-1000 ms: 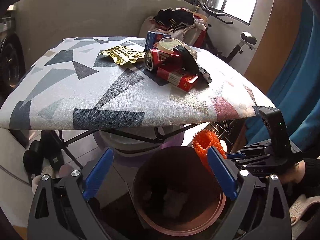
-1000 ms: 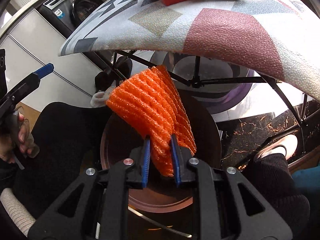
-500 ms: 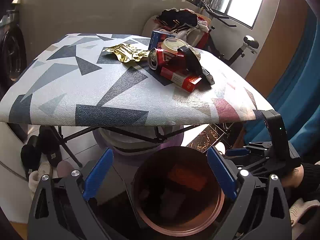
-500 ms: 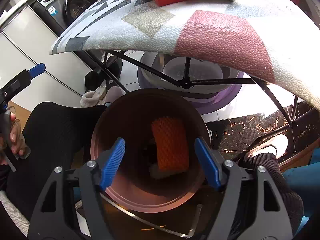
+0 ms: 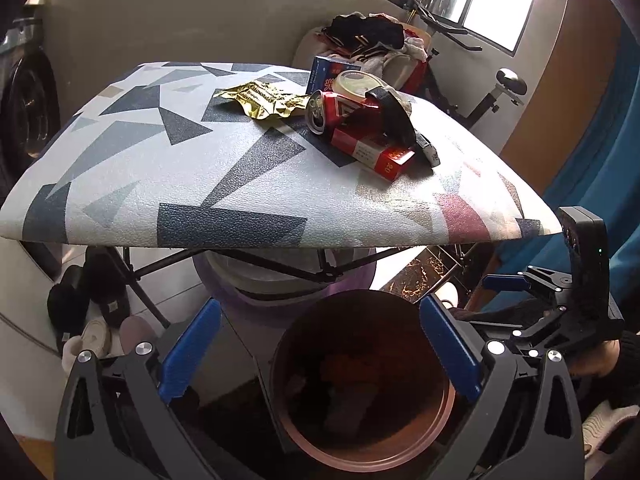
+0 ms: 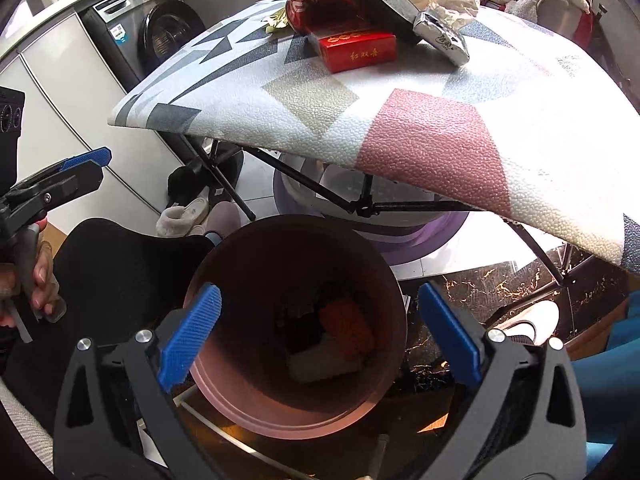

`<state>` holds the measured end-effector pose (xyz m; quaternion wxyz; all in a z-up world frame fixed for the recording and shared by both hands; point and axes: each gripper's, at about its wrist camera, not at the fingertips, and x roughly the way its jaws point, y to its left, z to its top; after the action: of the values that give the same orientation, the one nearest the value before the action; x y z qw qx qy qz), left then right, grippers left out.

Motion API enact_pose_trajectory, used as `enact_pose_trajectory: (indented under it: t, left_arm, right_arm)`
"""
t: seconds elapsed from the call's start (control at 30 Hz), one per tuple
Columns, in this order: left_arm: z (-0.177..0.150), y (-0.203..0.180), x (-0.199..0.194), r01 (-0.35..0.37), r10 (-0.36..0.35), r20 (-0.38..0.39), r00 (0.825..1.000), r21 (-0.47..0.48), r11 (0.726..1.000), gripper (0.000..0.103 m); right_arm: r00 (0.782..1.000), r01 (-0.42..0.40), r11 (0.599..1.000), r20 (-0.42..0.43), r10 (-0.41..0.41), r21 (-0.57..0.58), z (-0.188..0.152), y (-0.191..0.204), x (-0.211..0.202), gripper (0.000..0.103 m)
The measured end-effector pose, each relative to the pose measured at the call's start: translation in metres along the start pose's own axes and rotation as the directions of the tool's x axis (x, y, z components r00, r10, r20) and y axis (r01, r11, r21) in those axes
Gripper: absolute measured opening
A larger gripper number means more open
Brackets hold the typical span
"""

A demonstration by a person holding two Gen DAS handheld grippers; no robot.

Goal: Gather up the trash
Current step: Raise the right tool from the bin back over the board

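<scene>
The right tongs (image 6: 318, 330) are now released, the two blue pads wide apart above the brown bin (image 6: 240, 400). One second ago they were clenched on the orange foam net (image 6: 348, 326); half a second ago it was already falling. Now the orange foam net lies at the bottom of the brown bin, a little toward 3 o'clock from the middle, touching a white scrap and some dark pieces. So this piece of trash is collected.

The left tongs (image 5: 318, 344) are released too and grasp nothing; they hang over the same brown bin as before.

What is left, in my judgement, is the pile on the desk (image 5: 168, 184). In the left wrist view, at about 1 o'clock, I see a red can (image 5: 340, 110) lying on its side, a red carton (image 5: 372, 154) touching it, a gold wrapper (image 5: 264, 100) just beside at 12 o'clock, a black strap (image 5: 394, 114) across the pile and a blue box (image 5: 328, 74) behind. Probably one of the tongs must go up to the desk for the next piece.
</scene>
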<state>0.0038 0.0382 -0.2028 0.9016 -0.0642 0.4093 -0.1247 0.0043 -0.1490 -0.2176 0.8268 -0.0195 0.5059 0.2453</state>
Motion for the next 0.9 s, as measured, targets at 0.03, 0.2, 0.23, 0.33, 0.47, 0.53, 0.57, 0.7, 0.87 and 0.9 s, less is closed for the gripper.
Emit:
enact_pose_trajectory:
  t: [0.03,0.2,0.23,0.33,0.47,0.53,0.57,0.7,0.87,0.9]
  left_arm:
    - [0.0,0.0,0.0,-0.001,0.001,-0.001,1.0,0.0,1.0,0.097]
    - [-0.001,-0.003,0.001,-0.004,0.004,-0.006,1.0,0.017,1.0,0.097]
    - [-0.001,-0.004,0.001,-0.005,0.005,-0.007,1.0,0.023,1.0,0.097]
    - [-0.001,-0.006,0.001,-0.007,0.007,-0.003,1.0,0.031,1.0,0.097]
    - [0.003,-0.003,-0.001,-0.014,0.014,0.006,1.0,0.014,1.0,0.097]
    - [0.007,0.0,-0.004,-0.013,0.013,0.024,1.0,0.0,1.0,0.097]
    - [0.009,0.002,-0.006,-0.01,0.01,0.038,0.999,-0.007,1.0,0.097]
    - [0.022,0.006,-0.014,0.018,-0.017,0.092,0.996,-0.012,1.0,0.097]
    - [0.043,0.007,-0.023,0.01,-0.016,0.156,0.988,0.038,0.999,0.097]
    - [0.048,0.007,-0.024,0.008,-0.015,0.165,0.986,0.047,0.999,0.097]
  right_arm:
    - [1.0,0.002,1.0,0.005,-0.002,0.002,0.0,-0.001,-0.001,0.097]
    - [1.0,0.005,1.0,0.029,-0.005,0.003,0.002,0.0,-0.006,0.097]
    - [0.999,0.007,1.0,0.035,-0.007,0.001,0.002,0.0,-0.008,0.097]
    - [0.998,0.009,1.0,0.055,-0.009,0.002,0.003,-0.001,-0.012,0.097]
    - [0.996,0.014,1.0,0.083,-0.015,0.012,0.008,-0.005,-0.019,0.097]
    - [0.994,0.03,1.0,0.104,-0.031,0.01,0.012,-0.008,-0.024,0.097]
    - [0.991,0.048,0.999,0.122,-0.048,0.008,0.015,-0.01,-0.029,0.097]
    - [0.983,0.032,0.999,0.181,-0.036,0.026,0.028,-0.023,-0.044,0.097]
    - [0.978,0.059,0.998,0.2,-0.059,0.002,0.049,-0.039,-0.054,0.097]
    - [0.979,0.066,0.998,0.194,-0.065,-0.002,0.052,-0.041,-0.054,0.097]
